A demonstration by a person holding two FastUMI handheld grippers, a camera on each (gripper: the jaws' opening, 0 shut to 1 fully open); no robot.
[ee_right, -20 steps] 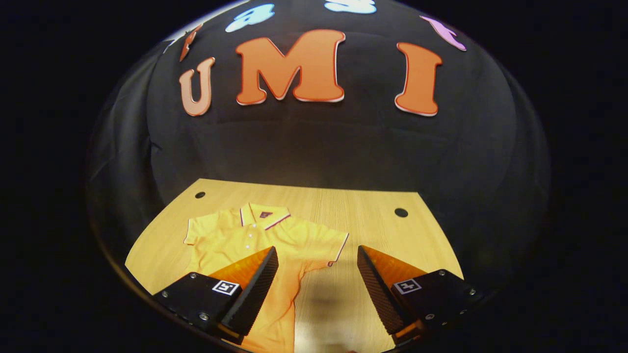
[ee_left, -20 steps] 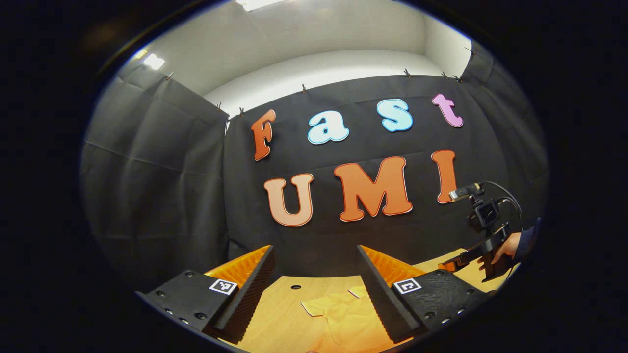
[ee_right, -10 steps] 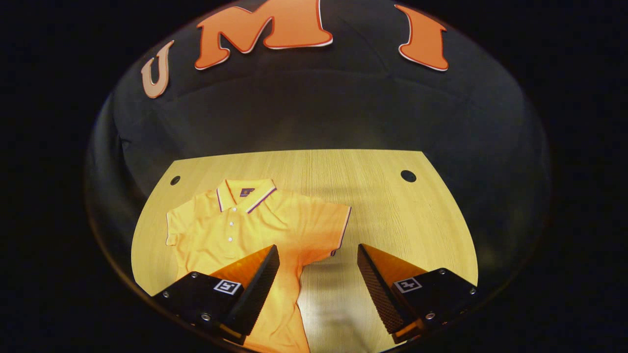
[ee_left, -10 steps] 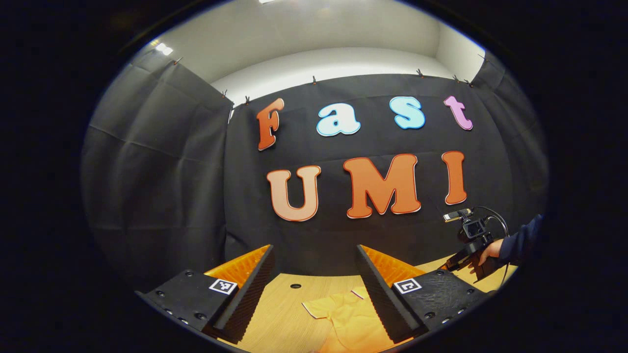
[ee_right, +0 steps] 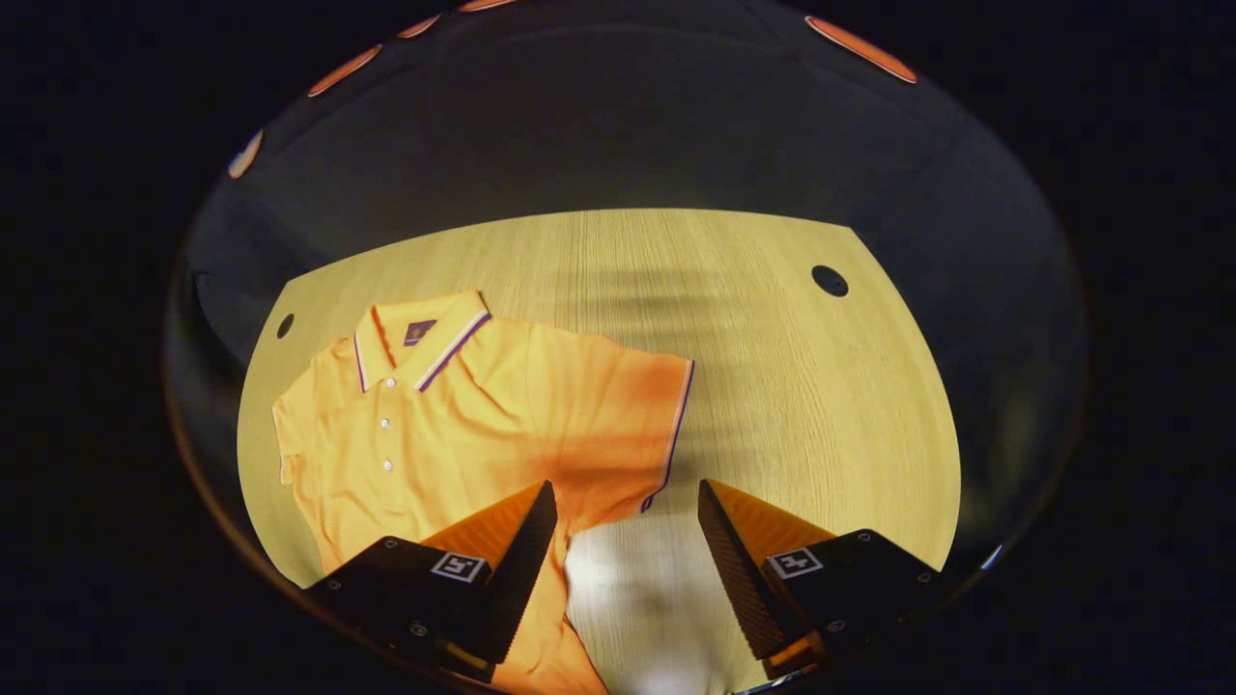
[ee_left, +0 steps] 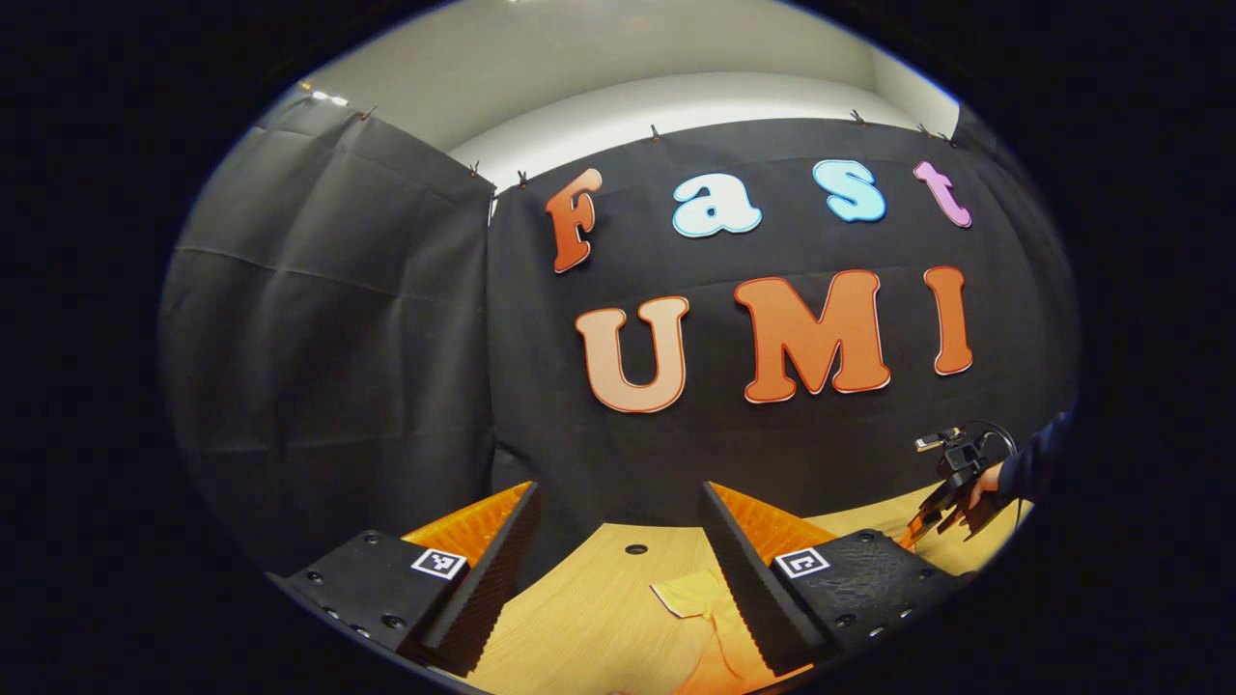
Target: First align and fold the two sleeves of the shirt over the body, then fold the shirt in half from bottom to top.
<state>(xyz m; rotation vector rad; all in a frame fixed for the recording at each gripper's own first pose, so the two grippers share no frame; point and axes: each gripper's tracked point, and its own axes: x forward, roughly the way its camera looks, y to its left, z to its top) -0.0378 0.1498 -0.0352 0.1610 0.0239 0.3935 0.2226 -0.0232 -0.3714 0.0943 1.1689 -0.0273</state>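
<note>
An orange polo shirt (ee_right: 463,425) lies flat on the wooden table (ee_right: 801,405), front up, collar (ee_right: 420,338) toward the wall. Its sleeve (ee_right: 637,415) on the right side of the right gripper view spreads outward. My right gripper (ee_right: 626,487) hovers open just above that sleeve's lower corner, holding nothing. In the left gripper view, my left gripper (ee_left: 618,487) is open and empty above the table's near-left part, with the shirt's other sleeve (ee_left: 688,594) beside its right finger. The right gripper (ee_left: 941,507), held by a hand, shows small at the far right of that view.
The table has round holes (ee_right: 829,280) near its back corners, one of them (ee_left: 635,548) in the left gripper view. Black cloth walls stand close behind and to the left of the table. Bare wood lies to the right of the shirt.
The right gripper has tipped down and come closer to the shirt, so the sleeve now lies near its fingertips. The left gripper has swung leftwards, and the shirt sits farther right in its view.
</note>
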